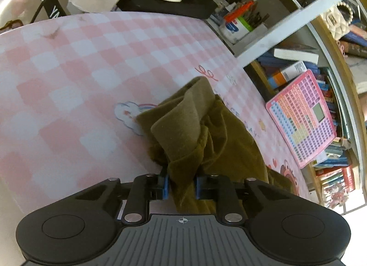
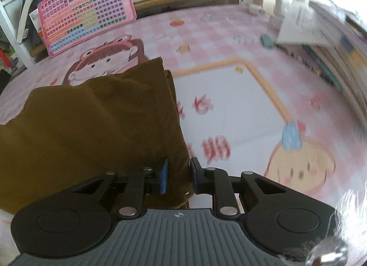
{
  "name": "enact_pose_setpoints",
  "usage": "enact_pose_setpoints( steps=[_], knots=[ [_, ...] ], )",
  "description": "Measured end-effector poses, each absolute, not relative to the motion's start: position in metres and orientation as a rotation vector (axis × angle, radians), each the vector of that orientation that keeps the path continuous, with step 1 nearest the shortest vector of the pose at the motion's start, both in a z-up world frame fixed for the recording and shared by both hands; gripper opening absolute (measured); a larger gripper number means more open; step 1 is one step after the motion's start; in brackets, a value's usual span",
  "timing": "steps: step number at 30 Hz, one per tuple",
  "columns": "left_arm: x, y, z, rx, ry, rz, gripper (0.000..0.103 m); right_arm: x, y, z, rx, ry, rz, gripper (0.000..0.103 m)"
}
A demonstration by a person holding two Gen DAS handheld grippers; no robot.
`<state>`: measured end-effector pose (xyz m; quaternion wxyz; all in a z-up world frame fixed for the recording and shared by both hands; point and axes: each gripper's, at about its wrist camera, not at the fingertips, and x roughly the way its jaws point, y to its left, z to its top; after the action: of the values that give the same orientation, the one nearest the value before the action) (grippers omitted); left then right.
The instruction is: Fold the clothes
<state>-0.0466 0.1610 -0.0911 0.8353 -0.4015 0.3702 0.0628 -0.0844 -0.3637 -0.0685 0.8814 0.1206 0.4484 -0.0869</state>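
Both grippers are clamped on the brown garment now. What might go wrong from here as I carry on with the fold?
1. The left gripper pinches a bunched, twisted wad of the brown garment, so wrinkles may get folded in.
2. The right gripper holds only the edge of the cloth; a hard pull might slip it free.
3. The pink keyboard toy leans at the edge of the checked mat, close behind the garment; a wide swing could knock it.

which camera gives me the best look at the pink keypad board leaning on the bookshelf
The right wrist view. There the pink keypad board is seen nearly face-on, with its small screen and coloured key rows visible, beyond the olive garment. In the left wrist view the board sits at the right edge, slanted and warped by the fisheye.
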Motion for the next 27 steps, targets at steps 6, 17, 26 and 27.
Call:
enact_pose_setpoints(
  steps=[6,17,26,27],
  knots=[
    [-0.041,0.149,-0.090,-0.841,0.781,0.133,0.019,-0.064,-0.371,-0.068,0.219,0.926,-0.195,0.022],
    [-0.069,0.154,-0.091,-0.955,0.723,0.165,0.055,-0.103,-0.319,-0.049,0.183,0.829,-0.135,0.057],
    [-0.056,0.153,-0.094,-0.960,0.701,0.172,0.055,-0.081,-0.207,-0.049,-0.105,0.802,0.153,0.056],
    [-0.054,0.152,-0.093,-0.961,0.697,0.184,0.055,-0.078,-0.194,-0.051,-0.127,0.794,0.168,0.056]
  ],
)
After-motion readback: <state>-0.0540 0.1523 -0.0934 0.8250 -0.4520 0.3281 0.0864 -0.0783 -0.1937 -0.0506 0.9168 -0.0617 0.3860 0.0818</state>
